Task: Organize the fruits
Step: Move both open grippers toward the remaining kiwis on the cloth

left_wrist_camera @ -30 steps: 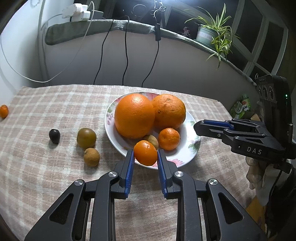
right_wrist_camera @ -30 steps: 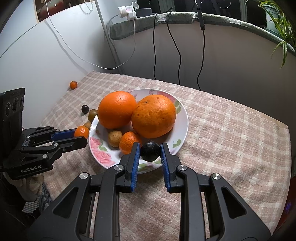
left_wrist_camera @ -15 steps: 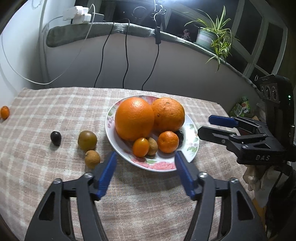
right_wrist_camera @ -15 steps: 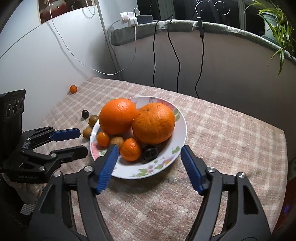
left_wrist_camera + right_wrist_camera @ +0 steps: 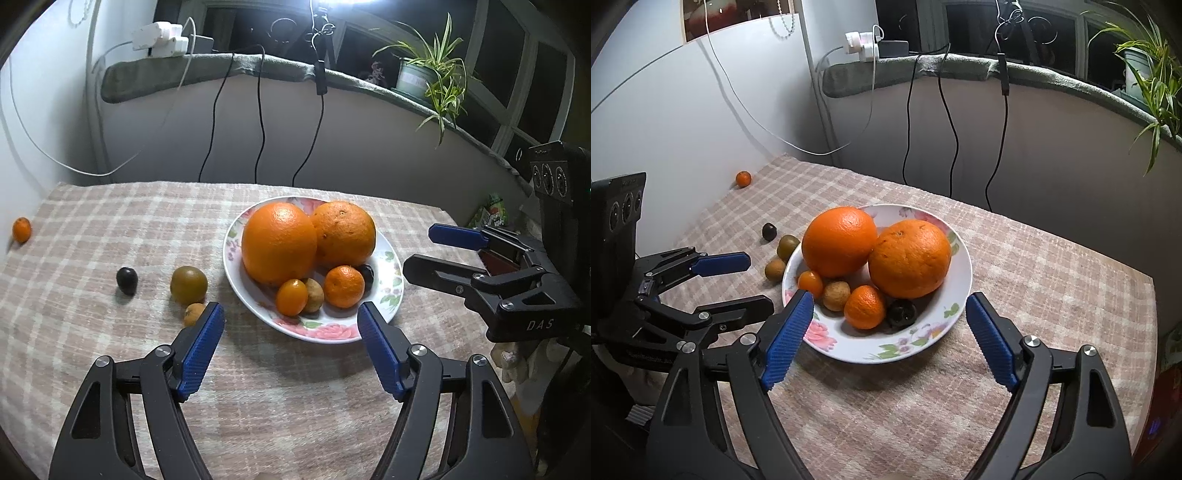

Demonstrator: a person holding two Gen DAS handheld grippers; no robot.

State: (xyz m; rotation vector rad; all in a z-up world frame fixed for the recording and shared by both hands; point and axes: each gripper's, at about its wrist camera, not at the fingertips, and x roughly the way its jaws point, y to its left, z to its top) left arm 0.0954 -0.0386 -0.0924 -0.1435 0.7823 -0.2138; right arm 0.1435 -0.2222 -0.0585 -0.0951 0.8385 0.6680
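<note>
A flowered white plate (image 5: pixel 391 266) (image 5: pixel 964 280) holds two big oranges (image 5: pixel 279 242) (image 5: pixel 908 258), a mandarin (image 5: pixel 343 286) (image 5: pixel 865 307), a small orange kumquat (image 5: pixel 291 296) (image 5: pixel 810 283), a brown fruit (image 5: pixel 314 295) (image 5: pixel 836 295) and a dark fruit (image 5: pixel 366 274) (image 5: pixel 902 314). On the cloth left of the plate lie a green-brown fruit (image 5: pixel 188 284) (image 5: pixel 788 246), a small brown fruit (image 5: pixel 193 314) (image 5: pixel 775 269), a dark fruit (image 5: pixel 127 279) (image 5: pixel 769 231) and a far small orange (image 5: pixel 21 229) (image 5: pixel 743 179). My left gripper (image 5: pixel 290 319) is open and empty in front of the plate. My right gripper (image 5: pixel 890 308) is open and empty, also shown in the left wrist view (image 5: pixel 430 247).
The table has a checked cloth (image 5: pixel 110 221). A wall with hanging cables (image 5: pixel 258 122) stands behind it. A ledge holds a potted plant (image 5: pixel 428 74) and a power strip (image 5: pixel 159 35). The table's right edge (image 5: pixel 1152 295) drops off near the plate.
Both grippers opened and let their fruit go onto the plate: the kumquat from the left, the dark fruit from the right. Both have drawn back and up from the plate.
</note>
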